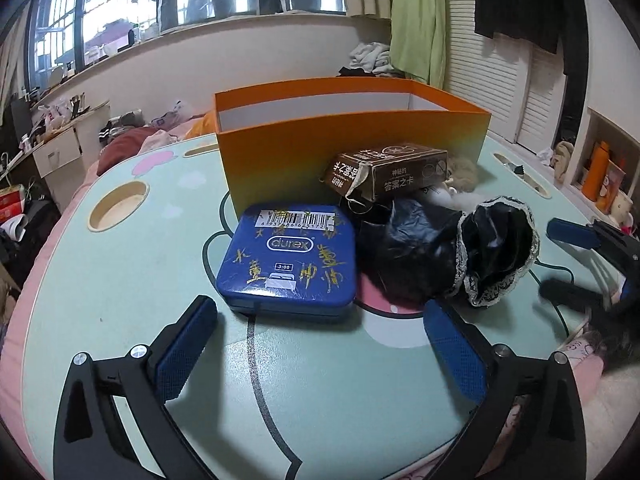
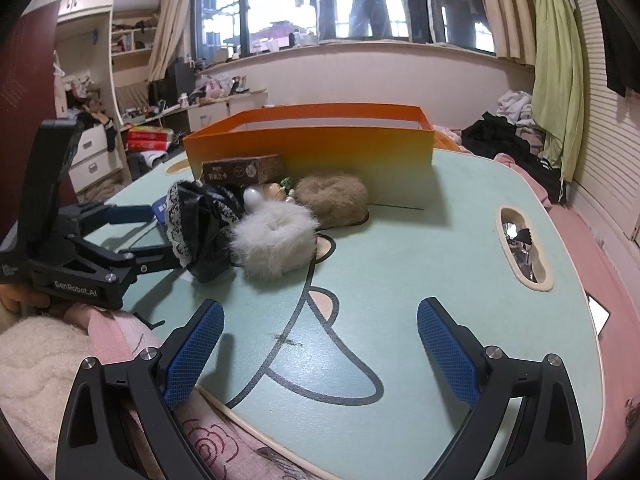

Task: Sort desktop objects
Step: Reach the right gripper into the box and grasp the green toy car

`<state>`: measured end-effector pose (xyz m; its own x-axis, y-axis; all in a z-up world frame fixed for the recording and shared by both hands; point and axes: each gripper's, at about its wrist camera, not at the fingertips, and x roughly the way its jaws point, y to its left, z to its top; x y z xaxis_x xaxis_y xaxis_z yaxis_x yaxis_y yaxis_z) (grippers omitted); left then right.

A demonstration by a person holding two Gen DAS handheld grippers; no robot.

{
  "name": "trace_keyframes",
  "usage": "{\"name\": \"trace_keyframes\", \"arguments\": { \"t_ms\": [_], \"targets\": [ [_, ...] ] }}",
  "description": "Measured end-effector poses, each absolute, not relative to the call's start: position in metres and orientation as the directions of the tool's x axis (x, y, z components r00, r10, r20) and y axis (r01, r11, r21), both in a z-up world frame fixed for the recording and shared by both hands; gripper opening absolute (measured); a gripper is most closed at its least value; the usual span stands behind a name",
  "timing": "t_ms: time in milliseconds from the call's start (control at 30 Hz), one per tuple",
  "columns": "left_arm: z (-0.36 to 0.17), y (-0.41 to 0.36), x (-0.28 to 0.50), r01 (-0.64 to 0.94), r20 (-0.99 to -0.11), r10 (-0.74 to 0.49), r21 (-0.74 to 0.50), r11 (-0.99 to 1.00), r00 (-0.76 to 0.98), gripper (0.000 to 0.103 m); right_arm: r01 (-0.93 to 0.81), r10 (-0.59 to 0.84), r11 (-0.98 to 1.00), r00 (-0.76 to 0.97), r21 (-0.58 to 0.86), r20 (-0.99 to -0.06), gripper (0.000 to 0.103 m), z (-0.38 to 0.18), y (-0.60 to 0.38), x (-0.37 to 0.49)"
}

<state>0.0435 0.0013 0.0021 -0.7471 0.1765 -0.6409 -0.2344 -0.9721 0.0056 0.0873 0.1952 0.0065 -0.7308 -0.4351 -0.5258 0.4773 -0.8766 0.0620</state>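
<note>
An open orange box [image 1: 352, 148] stands at the back of the mint-green lap table [image 1: 120, 280]; it also shows in the right wrist view [image 2: 312, 144]. In front of it lie a blue tin [image 1: 288, 256], a brown card box [image 1: 392, 174], a black lace-trimmed cloth [image 1: 480, 252], a white fluffy band [image 2: 276, 240] and a brown fluffy band [image 2: 332, 196]. My left gripper [image 1: 320, 344] is open, just short of the blue tin. My right gripper [image 2: 320, 344] is open and empty over the table's near part. The left gripper also shows in the right wrist view [image 2: 132, 236].
The table has a round cup hole [image 1: 118, 204] at the left and an oval slot [image 2: 524, 248] at the right. Pink bedding [image 2: 580, 240] surrounds the table. Clothes and shelves crowd the room behind.
</note>
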Motion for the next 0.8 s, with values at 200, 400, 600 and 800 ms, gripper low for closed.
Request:
{"name": "trace_keyframes", "arguments": {
  "t_ms": [200,400,600,800],
  "targets": [
    [0.001,0.002,0.046,-0.242,-0.63,0.184,0.006,-0.97,-0.755,0.103,0.475,-0.457,-0.877,-0.771,0.079,-0.444,0.037,0.087,0.202,0.059],
    [0.0,0.002,0.045,-0.245,-0.63,0.187,0.005,-0.97,-0.754,0.103,0.417,-0.473,-0.862,-0.461,0.288,-0.751,0.036,0.137,0.168,-0.071],
    [0.0,0.002,0.045,-0.246,-0.627,0.189,0.003,-0.969,-0.756,0.103,0.346,-0.274,-0.92,-0.238,0.182,-0.932,0.035,0.095,0.136,-0.146],
    [-0.001,0.002,0.045,-0.247,-0.626,0.19,0.003,-0.969,-0.756,0.103,0.384,-0.132,-0.923,-0.252,0.026,-0.959,0.027,0.071,0.107,-0.148]
  ]
}}
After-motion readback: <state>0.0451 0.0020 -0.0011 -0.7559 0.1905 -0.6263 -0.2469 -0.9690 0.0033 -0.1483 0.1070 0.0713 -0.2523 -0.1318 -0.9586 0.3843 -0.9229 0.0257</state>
